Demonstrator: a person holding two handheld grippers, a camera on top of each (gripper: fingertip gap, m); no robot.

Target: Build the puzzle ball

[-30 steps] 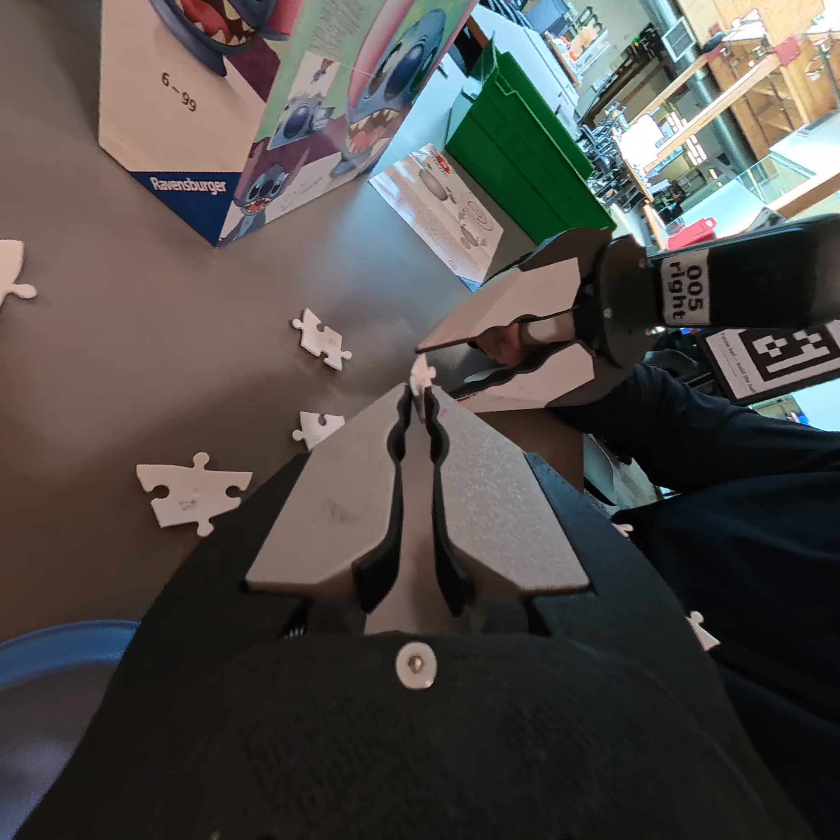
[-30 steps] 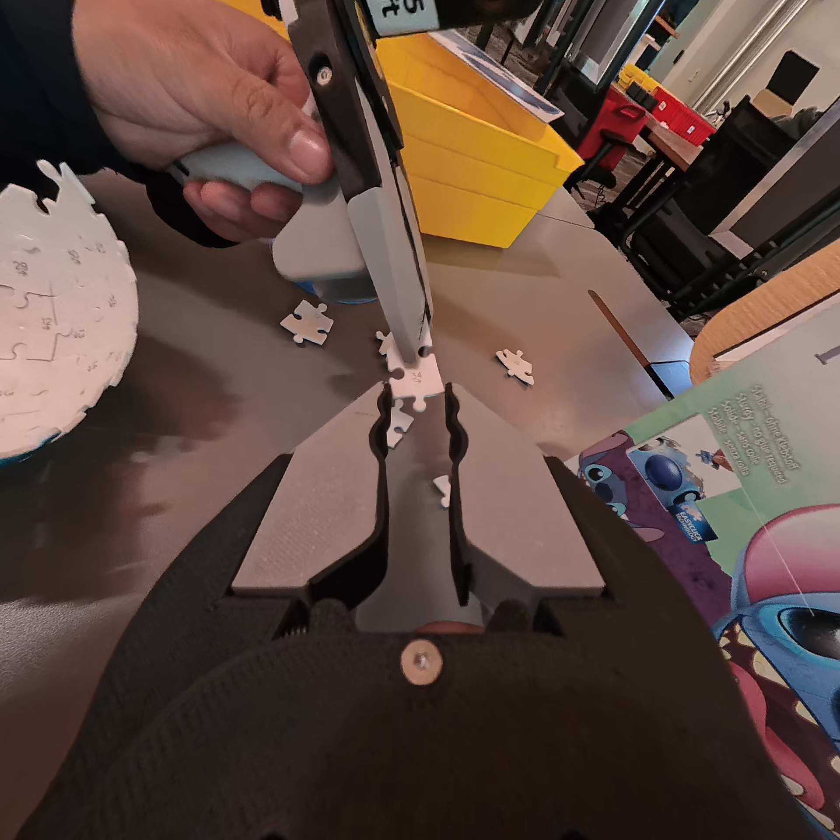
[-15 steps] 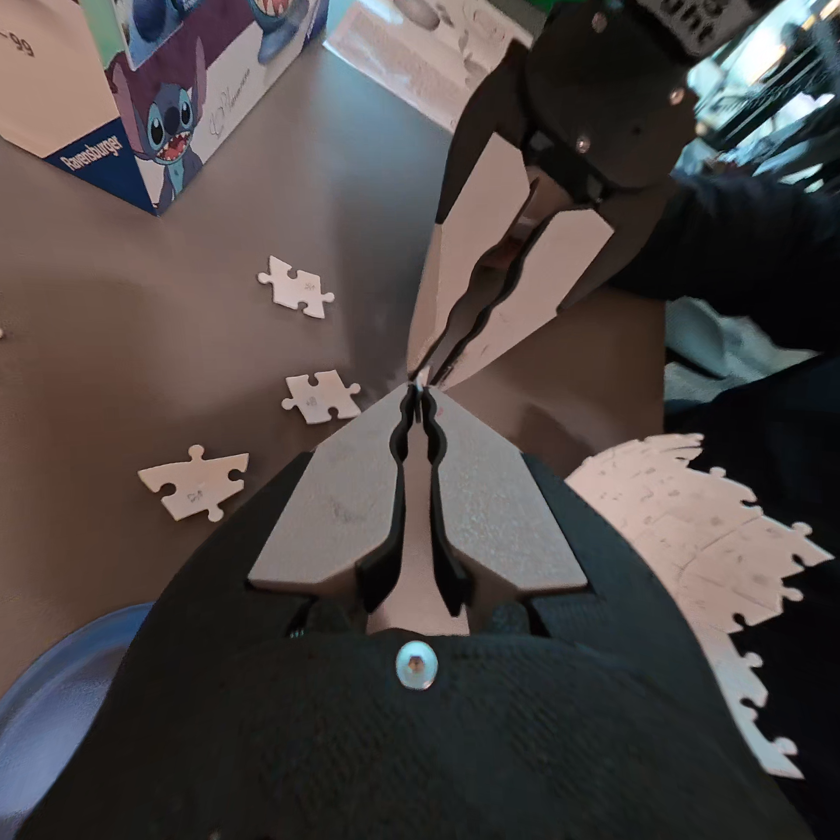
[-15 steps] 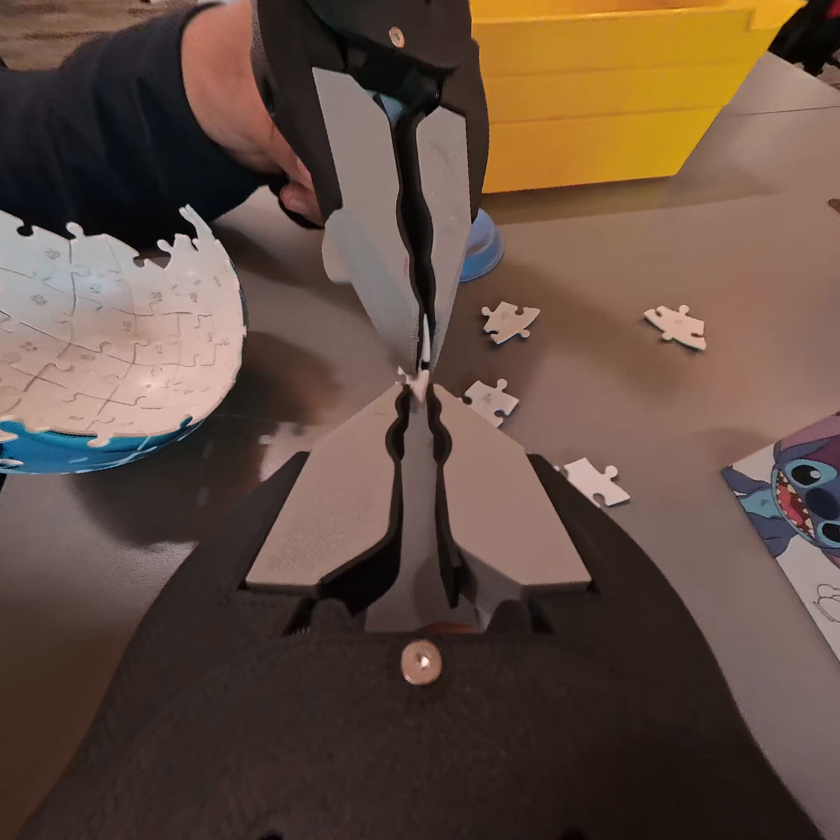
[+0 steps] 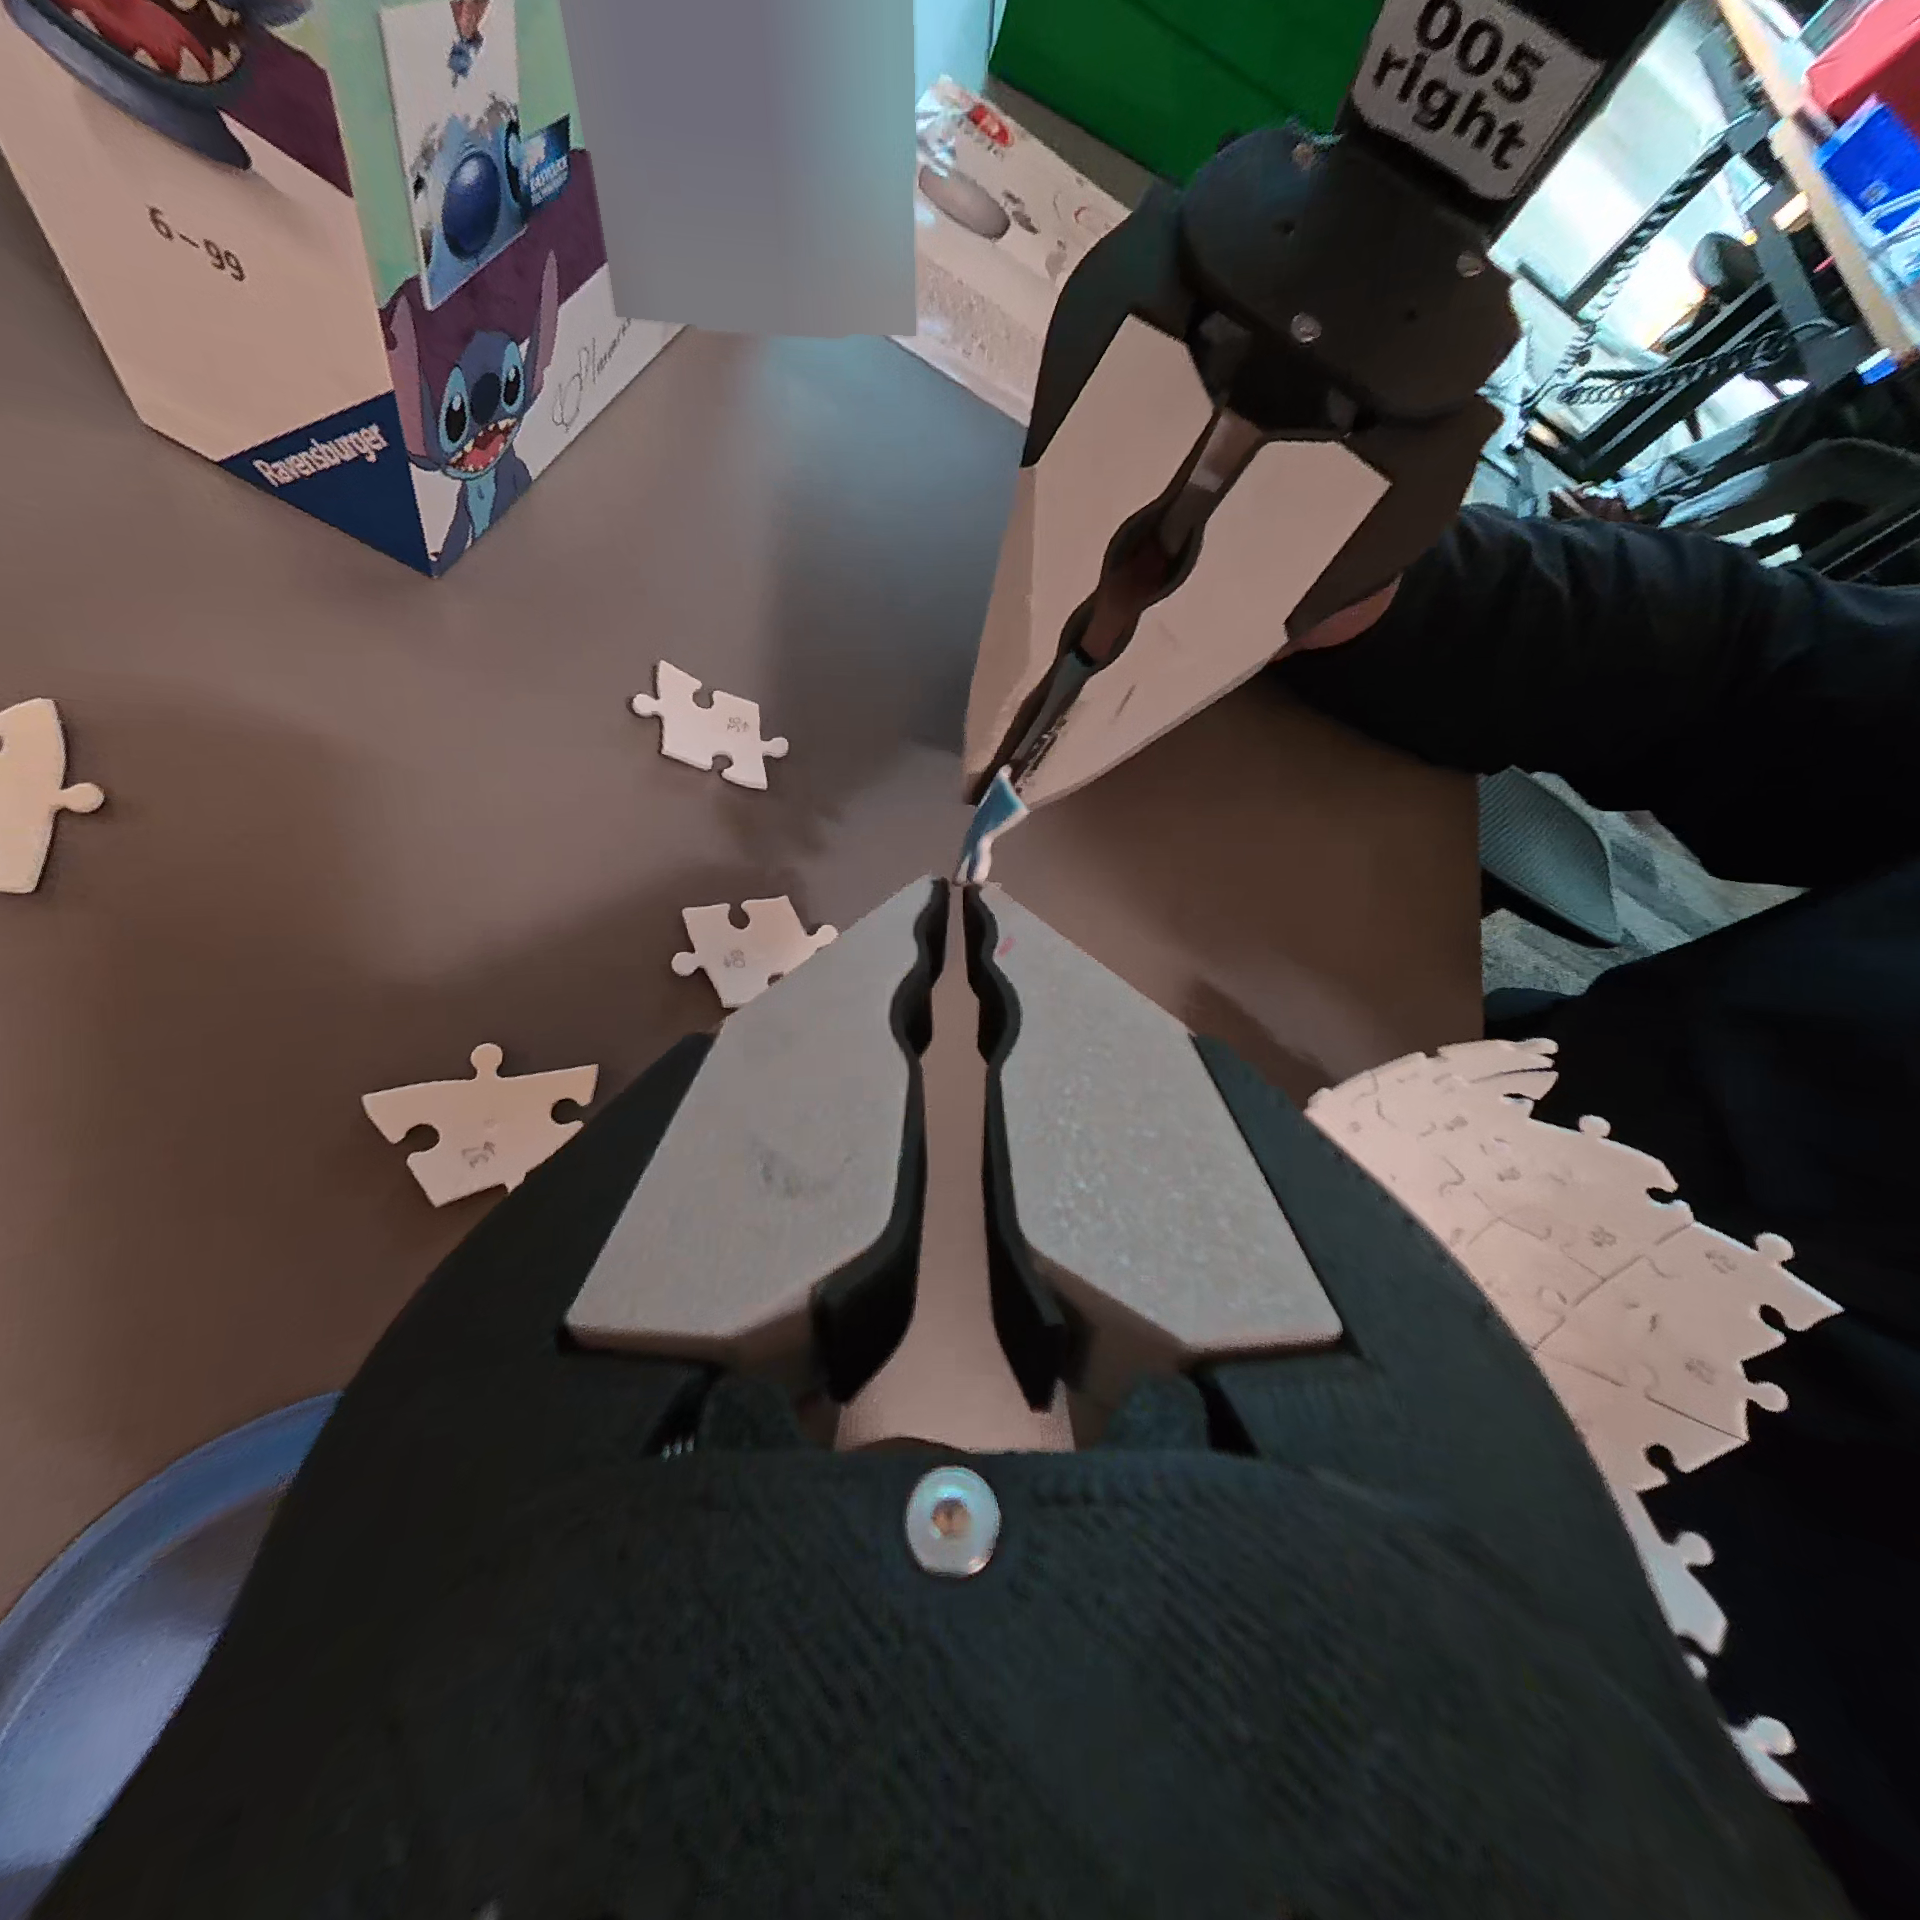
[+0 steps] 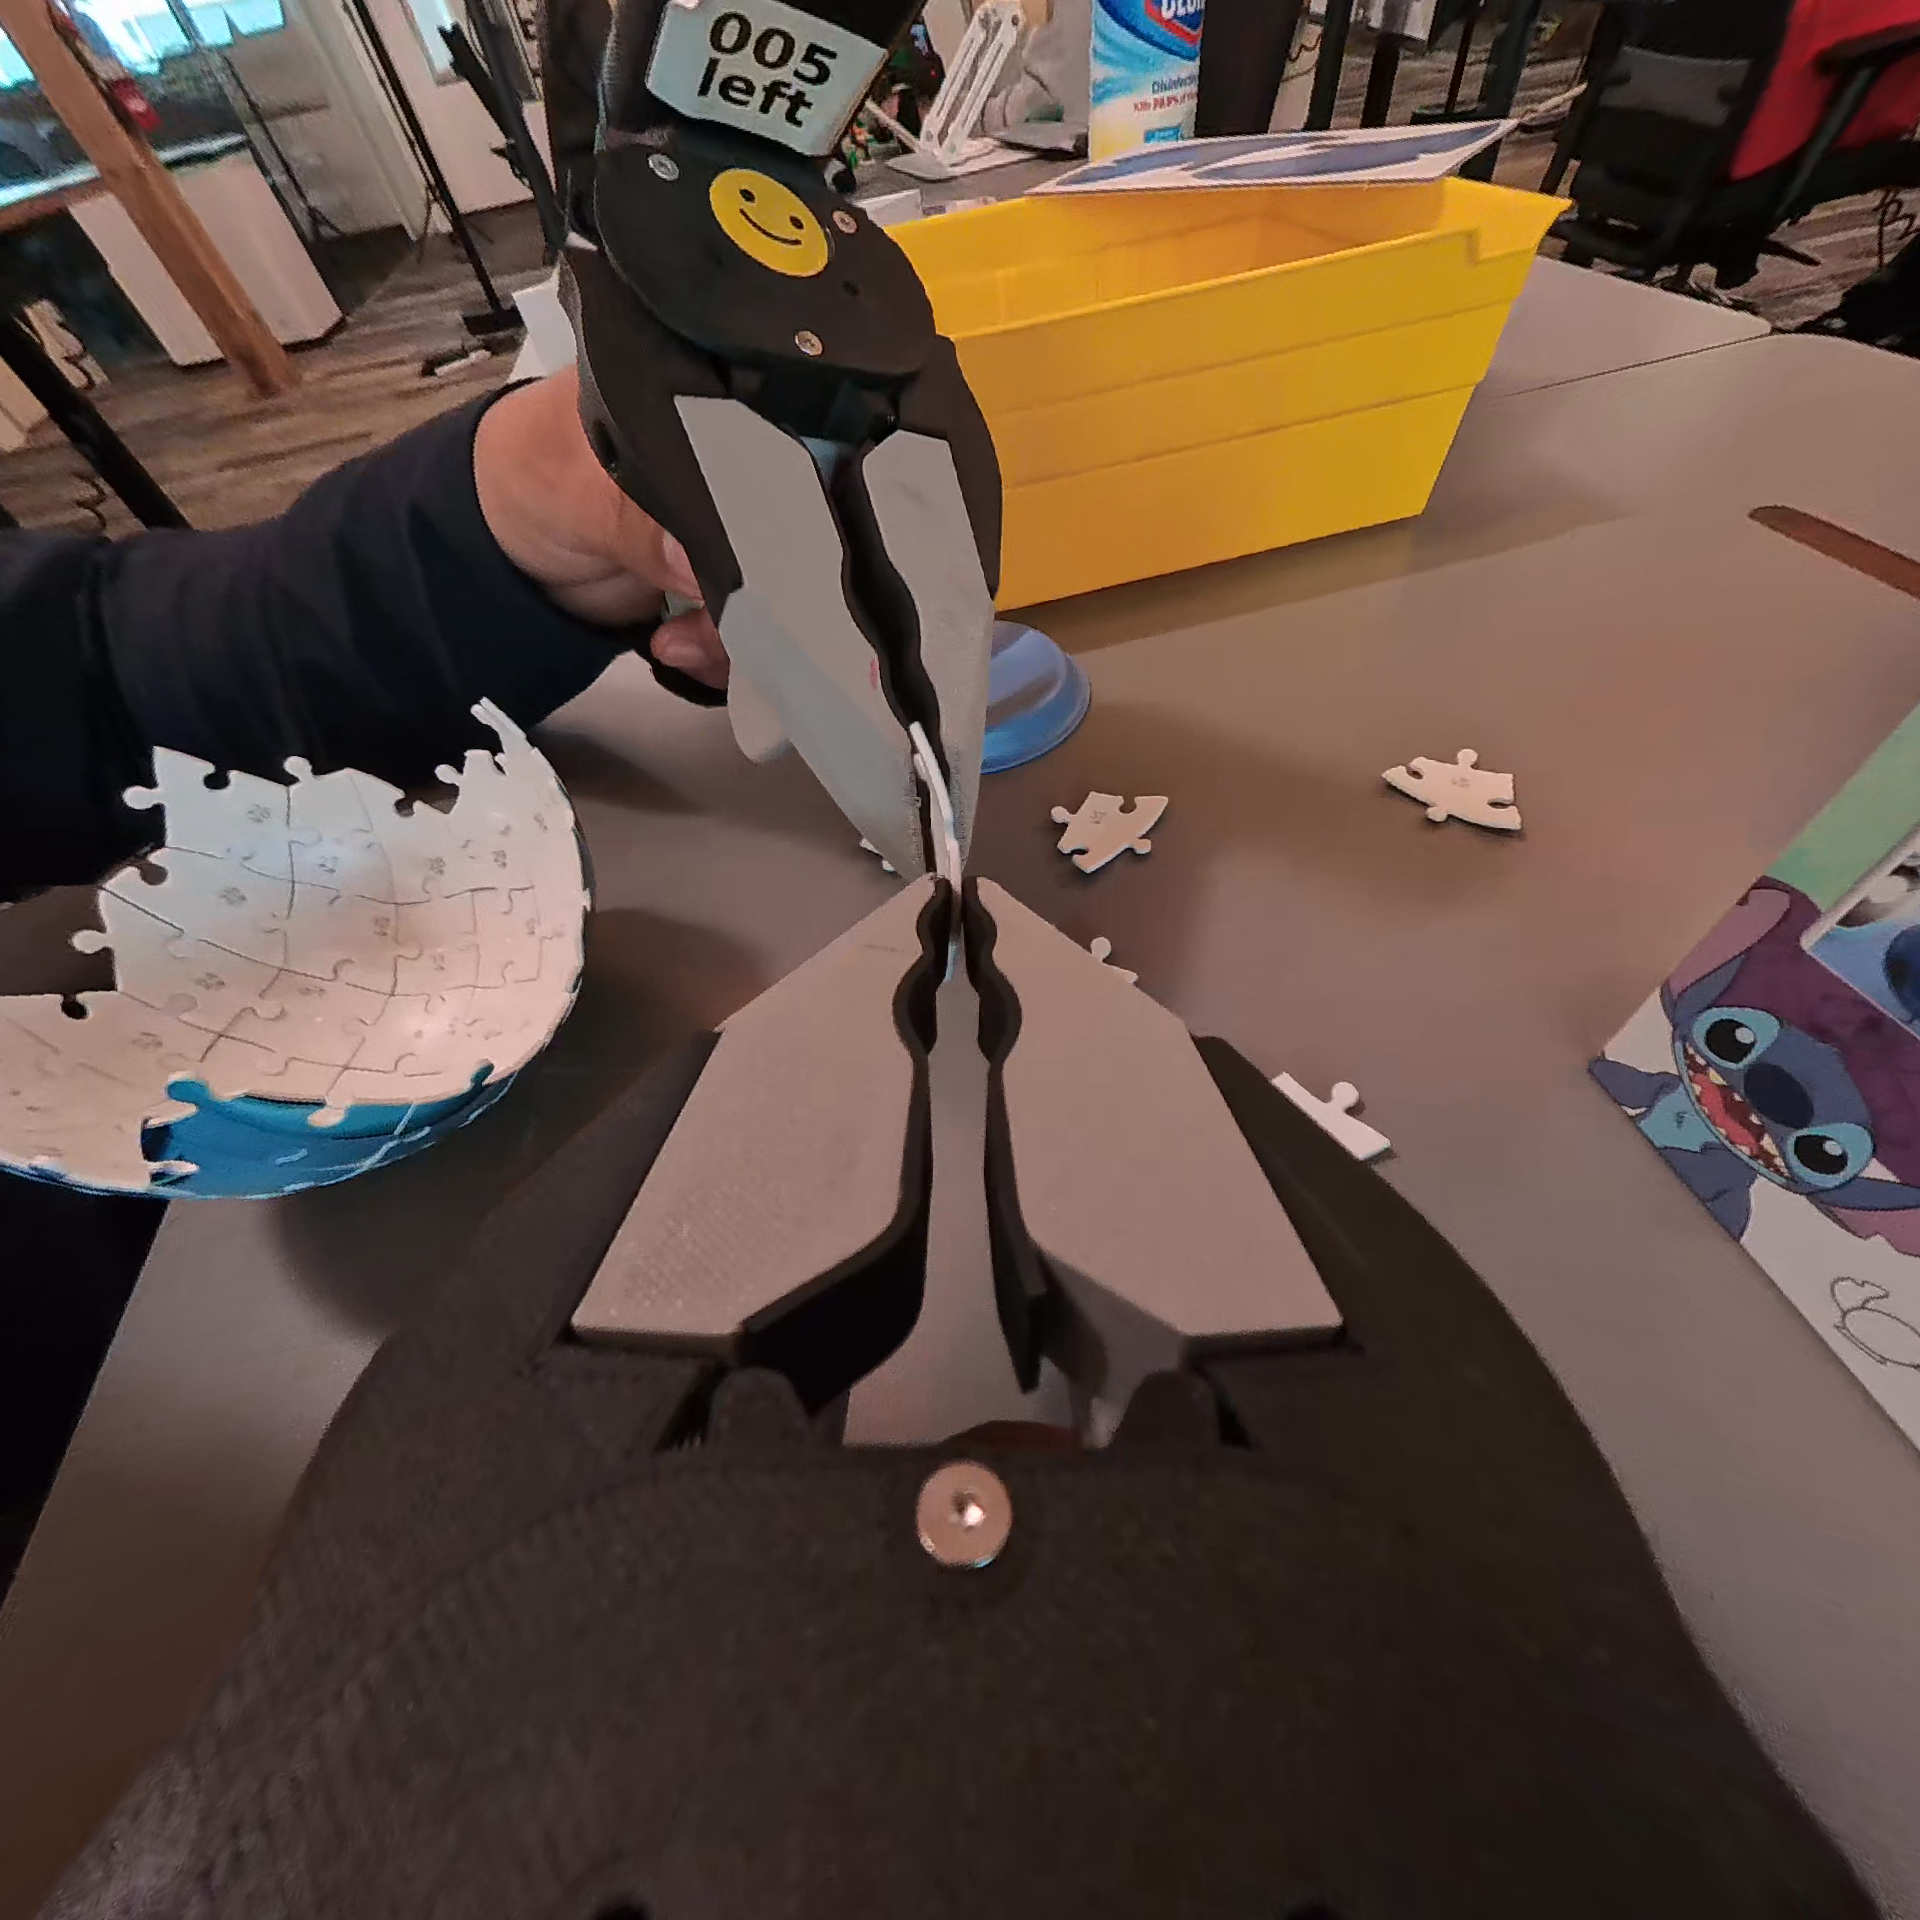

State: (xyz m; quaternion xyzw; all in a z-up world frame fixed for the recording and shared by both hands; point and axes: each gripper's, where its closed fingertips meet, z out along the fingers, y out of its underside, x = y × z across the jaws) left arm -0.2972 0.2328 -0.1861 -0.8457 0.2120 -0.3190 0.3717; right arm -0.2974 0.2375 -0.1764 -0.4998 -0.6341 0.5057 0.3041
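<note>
both tools, left tool (image 5: 954, 885) and right tool (image 6: 958, 883), meet tip to tip, each pinching the same puzzle piece (image 5: 992, 826) above the surface (image 5: 312, 831).

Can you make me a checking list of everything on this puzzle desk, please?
Surface: grey-brown table, no spills seen.
Job's things: half-built white puzzle ball shell resting on the table; loose white puzzle pieces lying flat; small white puzzle piece held in the air; printed cardboard puzzle box upright; round blue stand.
Clutter: yellow plastic bin; green plastic bins.
Tools: left tool and right tool tip to tip, both shut on the small piece.
Cables: coiled black cable on a far desk.
Surroundings: dark office chairs.
</note>
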